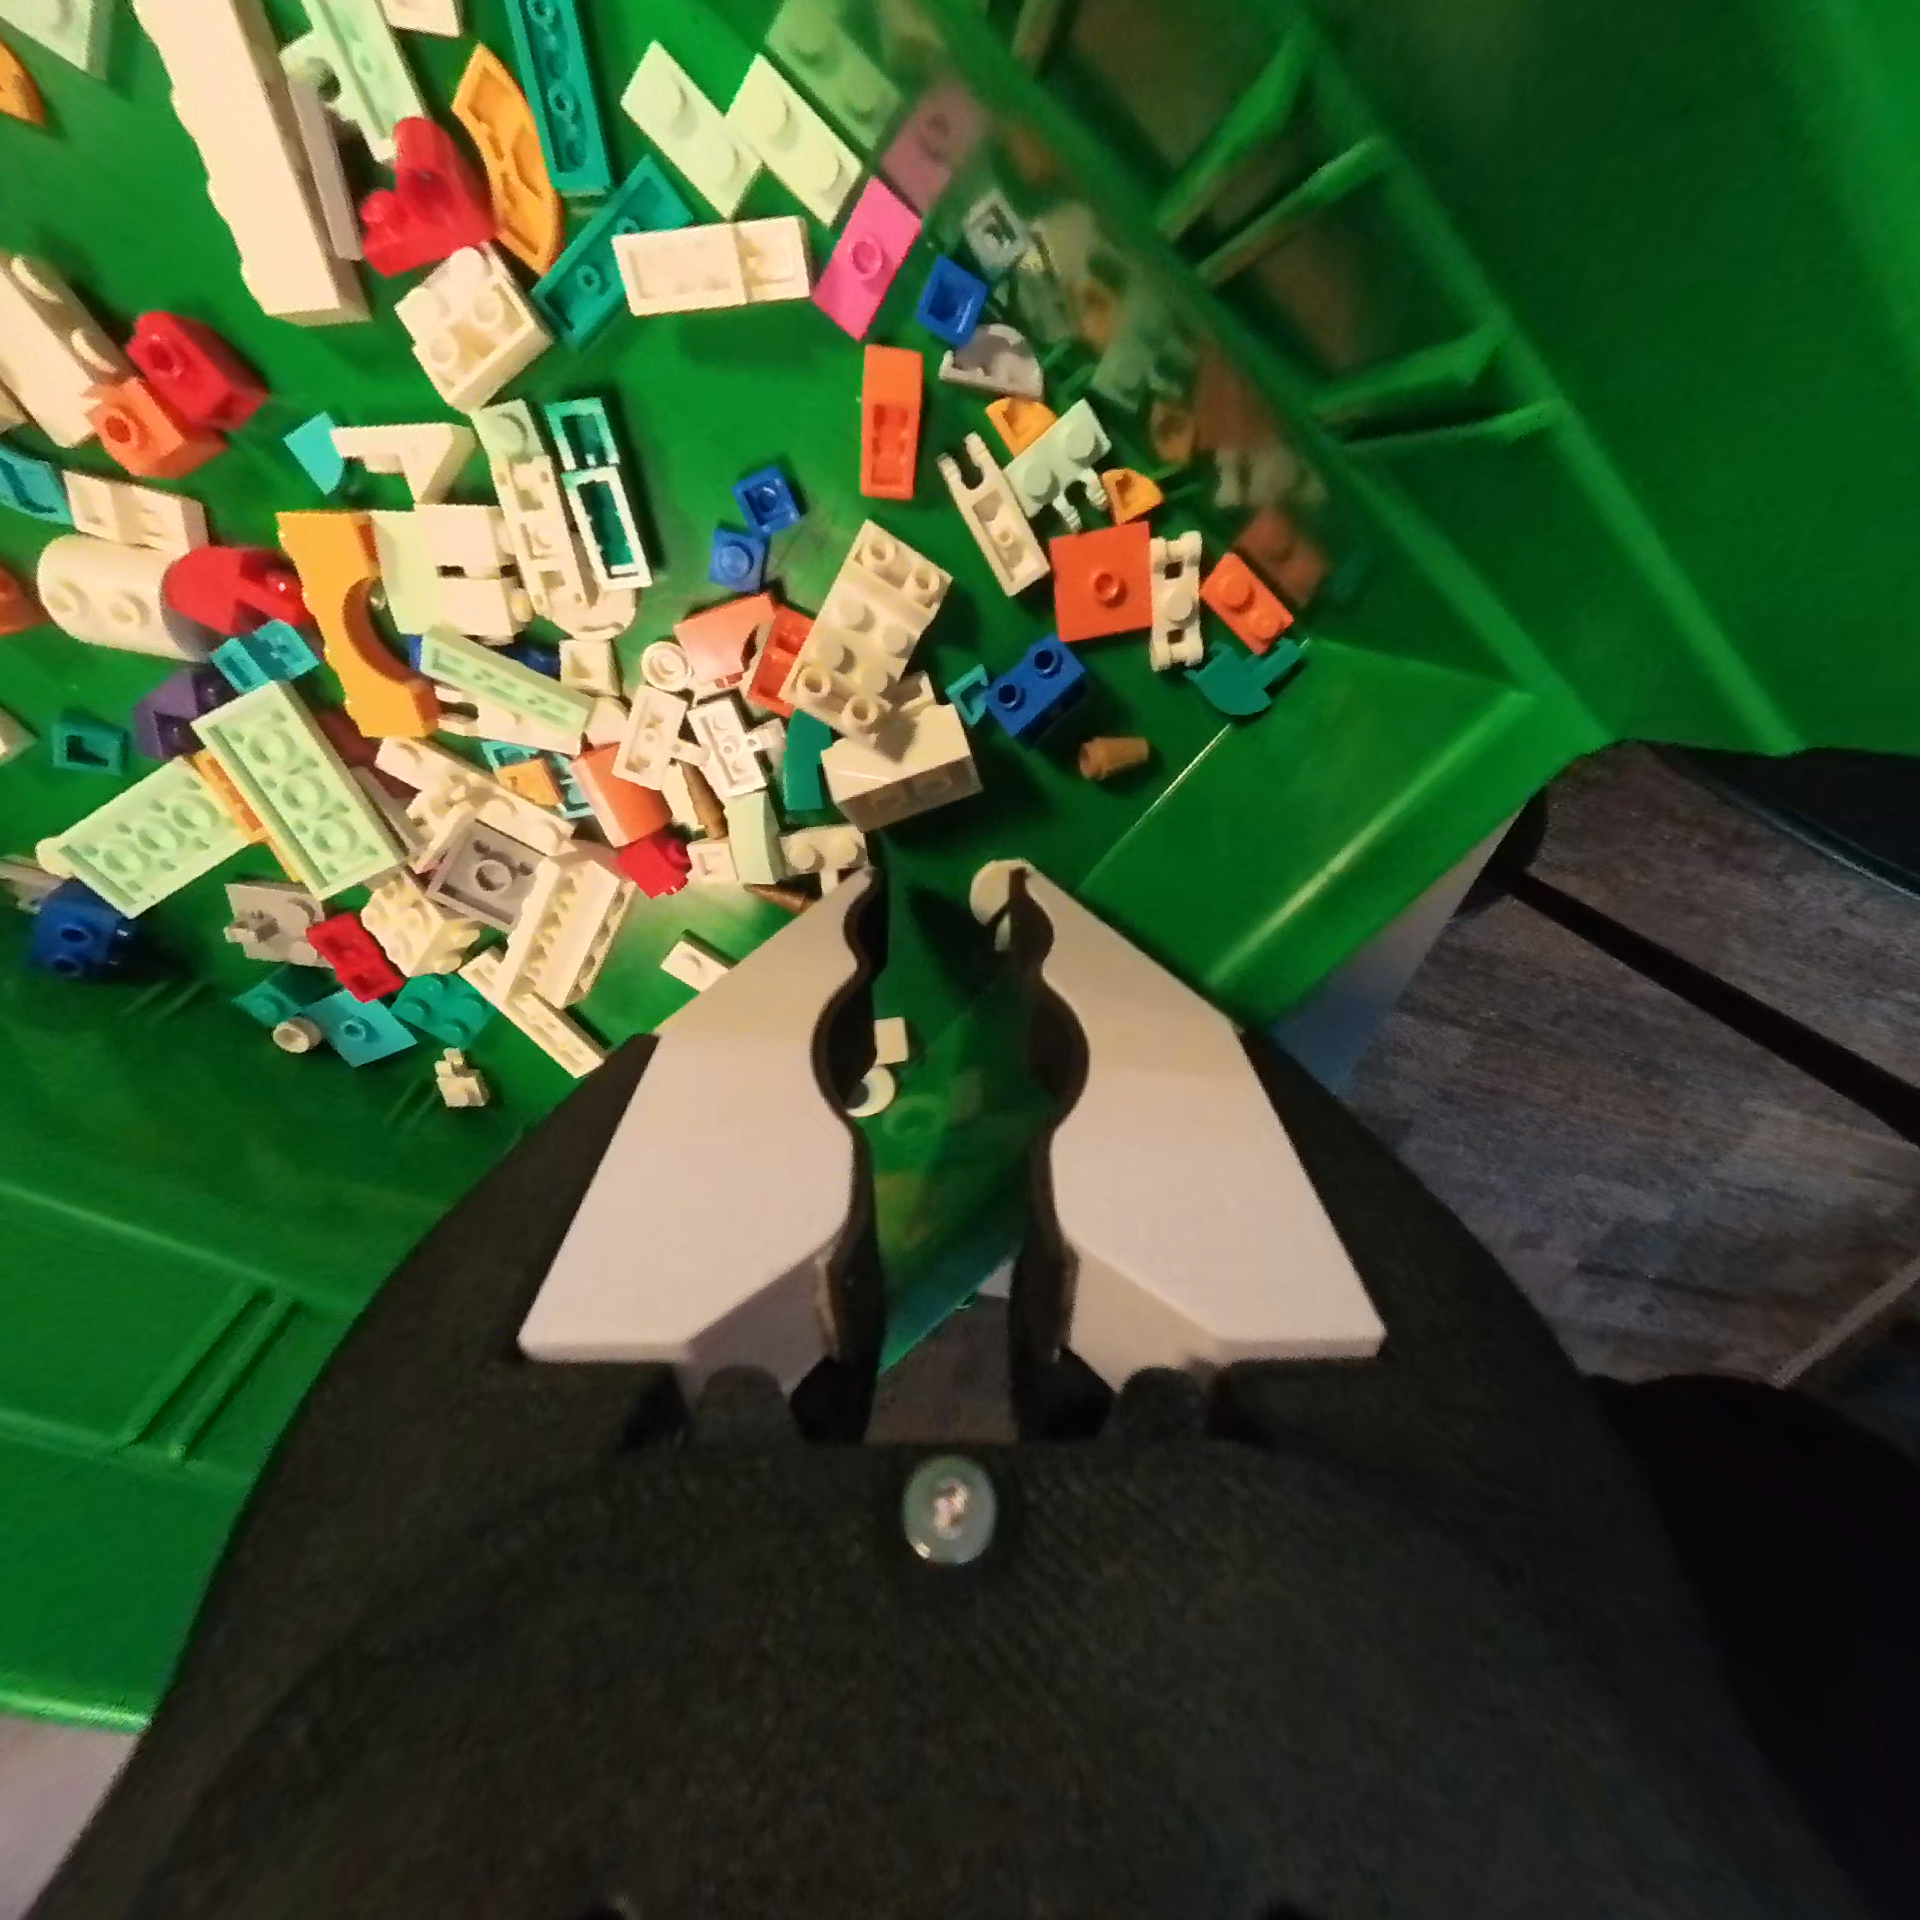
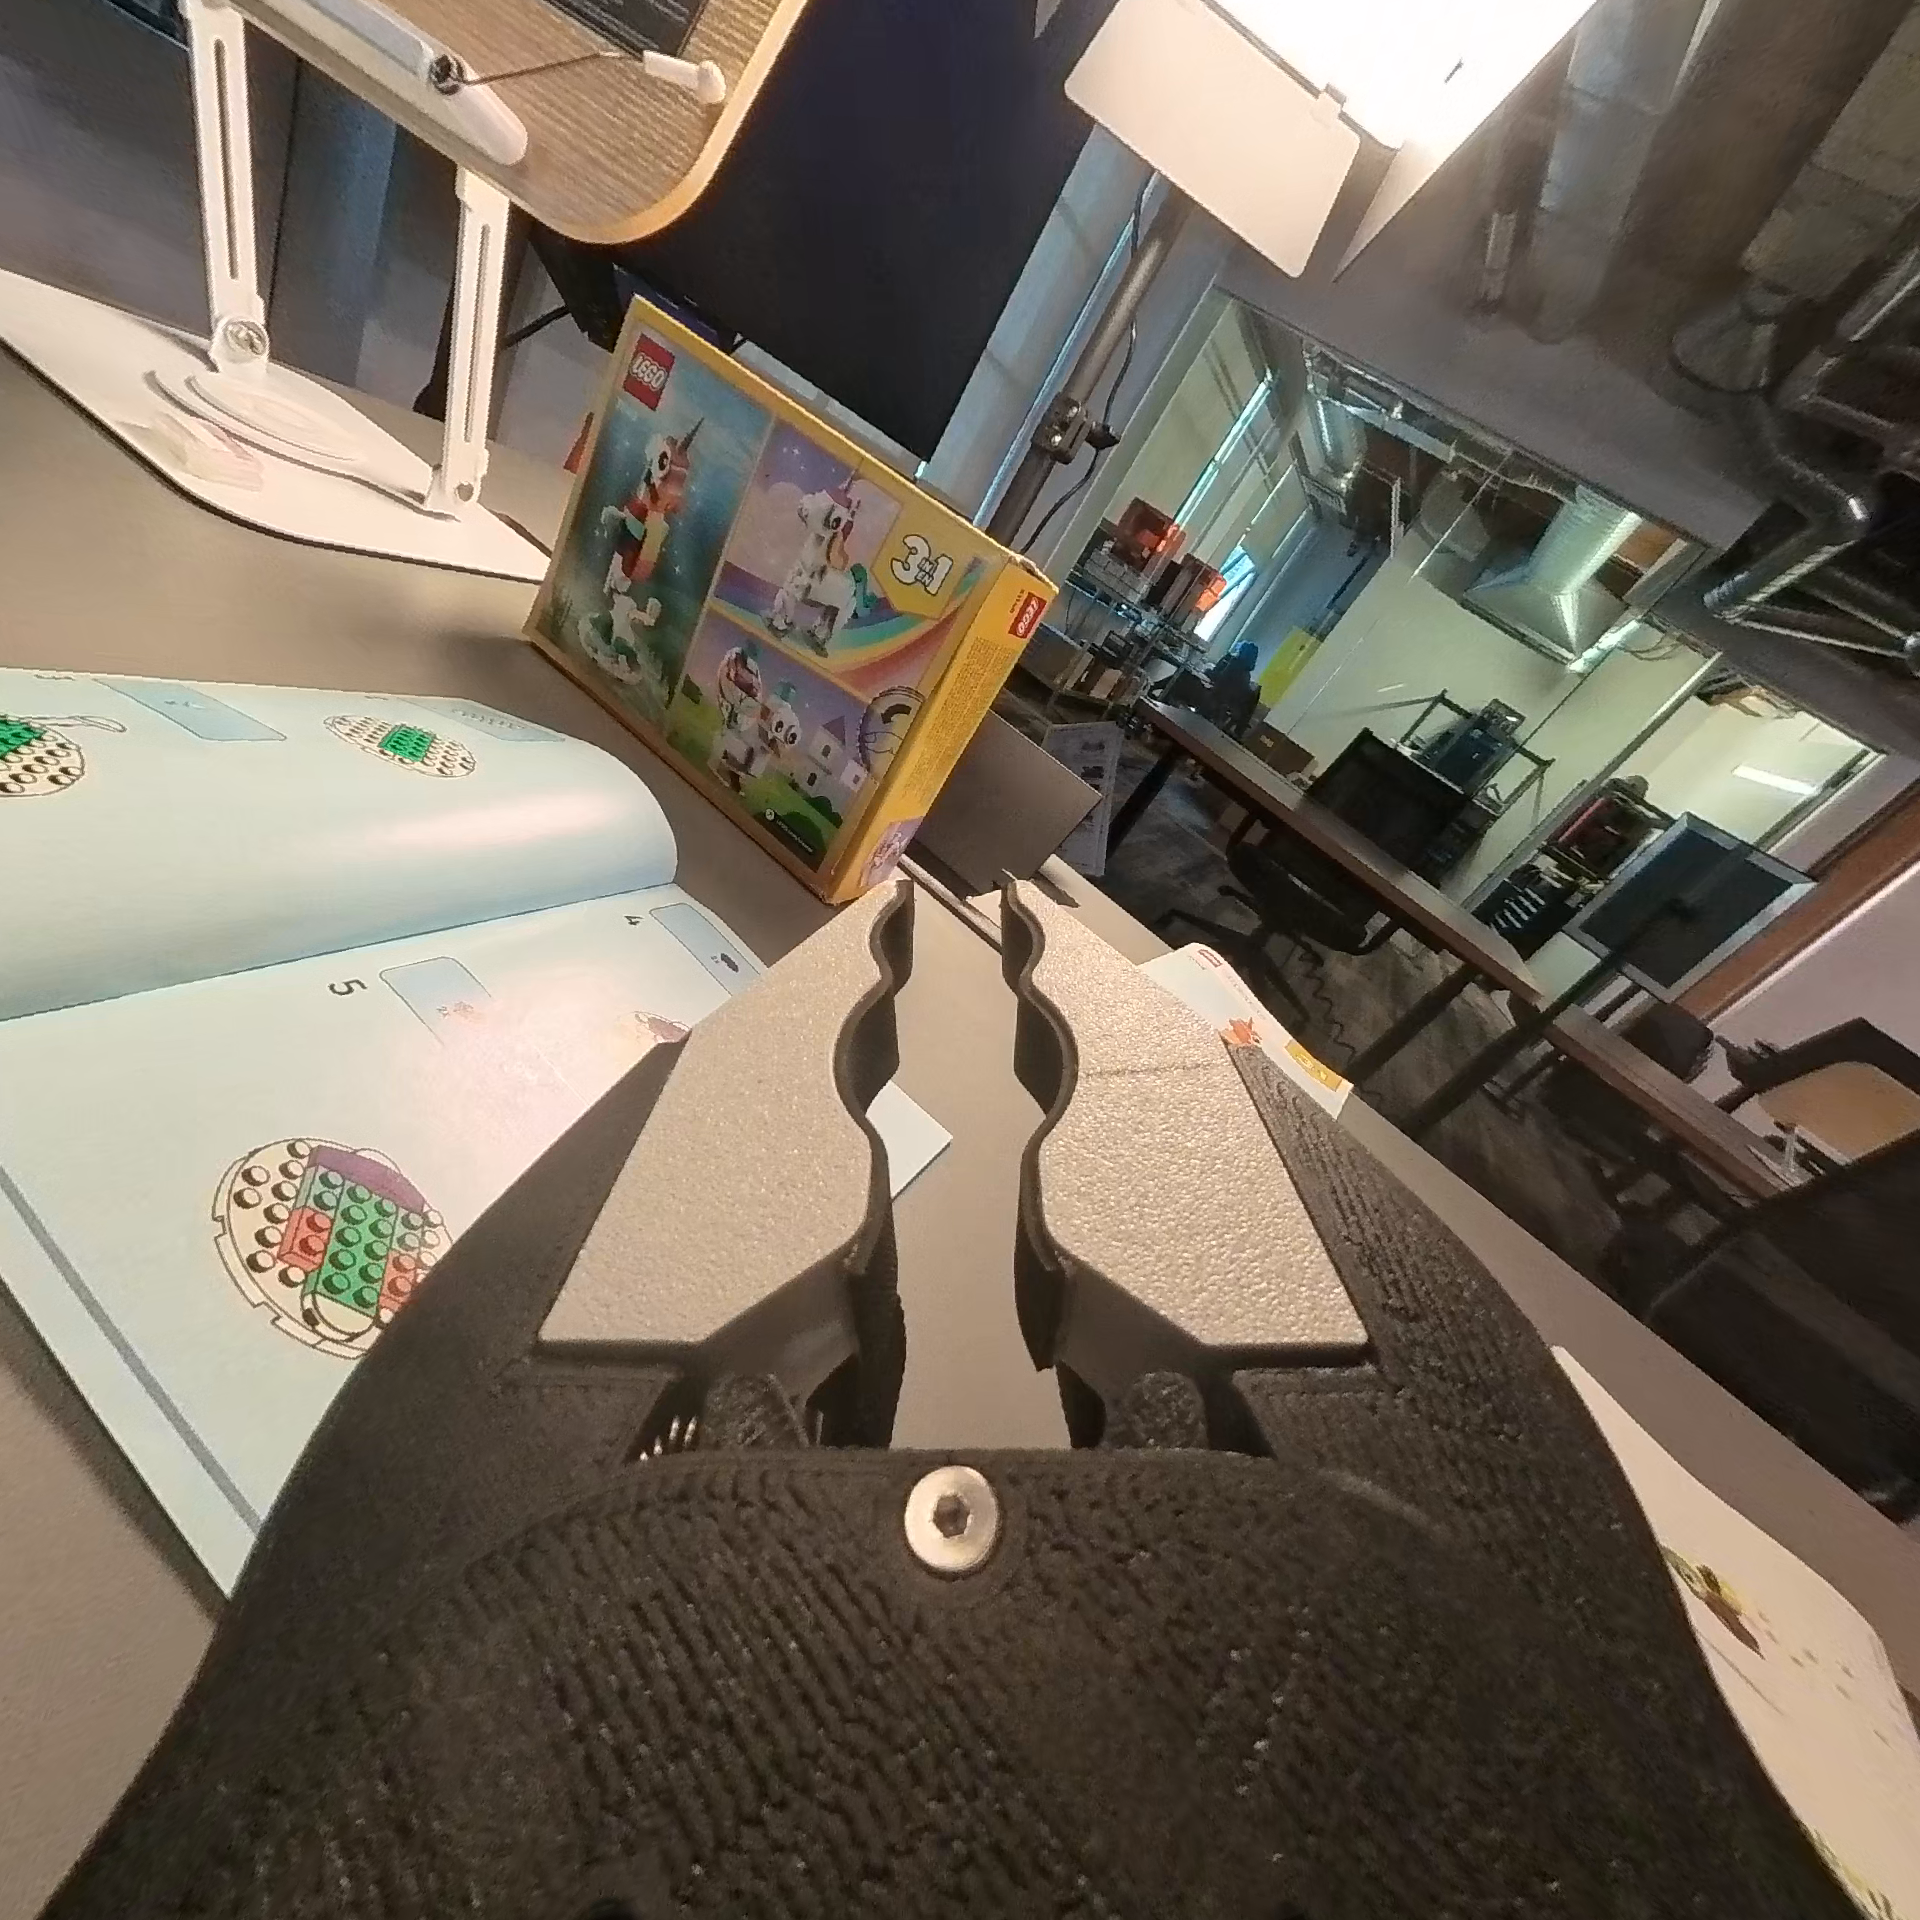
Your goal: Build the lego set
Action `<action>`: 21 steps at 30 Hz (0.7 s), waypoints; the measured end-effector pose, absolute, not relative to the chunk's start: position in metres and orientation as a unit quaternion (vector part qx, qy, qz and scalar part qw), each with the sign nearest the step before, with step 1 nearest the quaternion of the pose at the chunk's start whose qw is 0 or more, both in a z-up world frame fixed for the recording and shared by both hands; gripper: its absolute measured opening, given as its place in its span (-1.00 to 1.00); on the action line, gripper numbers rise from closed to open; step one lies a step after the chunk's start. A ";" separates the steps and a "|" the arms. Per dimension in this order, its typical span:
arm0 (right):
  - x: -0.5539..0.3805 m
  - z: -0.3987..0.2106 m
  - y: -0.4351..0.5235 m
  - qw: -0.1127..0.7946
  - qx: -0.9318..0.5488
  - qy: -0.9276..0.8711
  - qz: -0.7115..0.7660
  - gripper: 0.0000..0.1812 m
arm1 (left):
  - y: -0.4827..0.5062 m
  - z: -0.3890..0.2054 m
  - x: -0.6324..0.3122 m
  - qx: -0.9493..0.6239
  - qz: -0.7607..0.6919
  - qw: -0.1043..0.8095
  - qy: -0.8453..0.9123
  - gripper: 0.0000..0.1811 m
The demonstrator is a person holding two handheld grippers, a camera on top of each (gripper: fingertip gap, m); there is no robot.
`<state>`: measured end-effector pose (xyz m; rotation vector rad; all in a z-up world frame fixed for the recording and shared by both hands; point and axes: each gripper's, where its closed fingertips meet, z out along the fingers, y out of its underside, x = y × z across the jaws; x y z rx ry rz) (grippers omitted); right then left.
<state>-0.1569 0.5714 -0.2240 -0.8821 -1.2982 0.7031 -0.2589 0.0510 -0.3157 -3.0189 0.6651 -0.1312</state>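
Observation:
In the left wrist view, a green tray point(image 1: 1299, 831) holds a heap of loose Lego pieces point(image 1: 582, 665) in white, mint, teal, orange, red and blue. My left gripper point(image 1: 945, 896) hovers over the tray's near right part, just short of the heap, with its jaws a little apart and nothing between them. A small white round piece point(image 1: 989, 885) shows by the right fingertip. In the right wrist view, my right gripper point(image 2: 956, 899) is slightly open and empty above the grey table, pointing towards the yellow Lego box point(image 2: 779, 634).
An open instruction booklet point(image 2: 260, 935) lies left of the right gripper. A white stand point(image 2: 343, 343) is at the back left. Paper sheets point(image 2: 1766, 1621) lie at the right. The tray's wall and ribbed corner point(image 1: 1382, 312) rise right of the left gripper; dark flooring point(image 1: 1662, 1039) lies beyond. Tip to tip, the grippers are about 55 cm apart.

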 end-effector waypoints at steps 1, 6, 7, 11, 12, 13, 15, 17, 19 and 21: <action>-0.157 -0.224 0.571 0.653 -0.389 -0.572 0.310 -0.84 | 0.049 -0.317 -0.259 -0.975 -0.038 0.016 0.220 -0.75; -0.157 -0.224 0.571 0.653 -0.388 -0.572 0.309 -0.84 | 0.051 -0.319 -0.264 -0.972 -0.019 0.004 0.235 -0.77; -0.157 -0.224 0.571 0.653 -0.388 -0.572 0.309 -0.84 | 0.053 -0.320 -0.264 -0.971 -0.018 0.006 0.238 -0.78; -0.157 -0.224 0.572 0.653 -0.389 -0.572 0.310 -0.84 | 0.058 -0.320 -0.265 -0.971 -0.020 0.021 0.239 -0.79; -0.157 -0.224 0.571 0.652 -0.389 -0.572 0.310 -0.84 | 0.058 -0.320 -0.264 -0.972 -0.026 0.024 0.233 -0.79; -0.157 -0.224 0.571 0.652 -0.388 -0.573 0.310 -0.84 | 0.058 -0.319 -0.263 -0.975 -0.035 0.027 0.219 -0.78; -0.157 -0.224 0.571 0.653 -0.388 -0.572 0.310 -0.84 | 0.056 -0.317 -0.258 -0.983 -0.062 0.024 0.172 -0.79; -0.157 -0.224 0.572 0.653 -0.389 -0.572 0.309 -0.84 | 0.052 -0.316 -0.259 -0.992 -0.072 0.011 0.105 -0.86; -0.157 -0.224 0.572 0.653 -0.388 -0.571 0.310 -0.84 | 0.051 -0.314 -0.262 -0.997 -0.067 0.013 0.032 -0.93; -0.156 -0.223 0.572 0.654 -0.389 -0.569 0.312 -0.84 | 0.052 -0.312 -0.258 -0.996 -0.079 0.019 -0.036 -0.89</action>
